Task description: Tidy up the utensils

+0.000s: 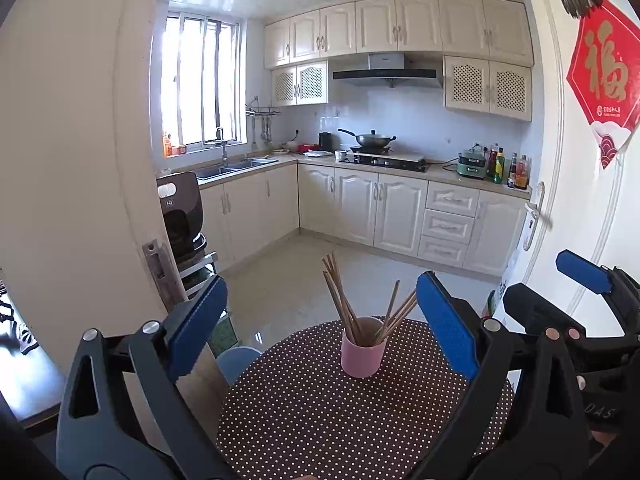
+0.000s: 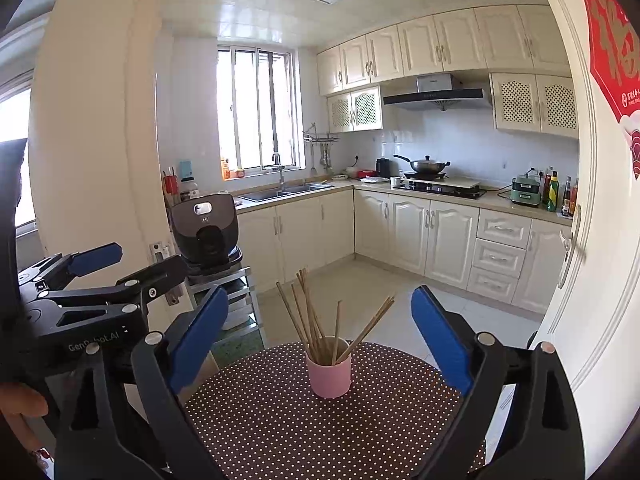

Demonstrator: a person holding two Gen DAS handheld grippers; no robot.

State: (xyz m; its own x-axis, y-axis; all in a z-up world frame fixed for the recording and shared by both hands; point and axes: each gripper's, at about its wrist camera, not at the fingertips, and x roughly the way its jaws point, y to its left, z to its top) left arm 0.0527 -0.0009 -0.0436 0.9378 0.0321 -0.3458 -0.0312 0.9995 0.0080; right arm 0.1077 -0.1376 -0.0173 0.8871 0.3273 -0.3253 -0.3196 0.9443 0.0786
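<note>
Looking from the left wrist, the left gripper [image 1: 320, 324] gapes empty above the dotted table [image 1: 304, 420], whose near edge is cut off; chopsticks [image 1: 360, 304] stand in a pink cup [image 1: 362, 356]. From the right wrist, the right gripper [image 2: 320, 336] is likewise spread, cup [image 2: 330, 374] between its fingers.

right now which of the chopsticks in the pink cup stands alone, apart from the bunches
The single chopstick near the middle of the pink cup. It stands almost upright alone; the others cluster in a left-leaning bunch and a right-leaning bunch.
</note>
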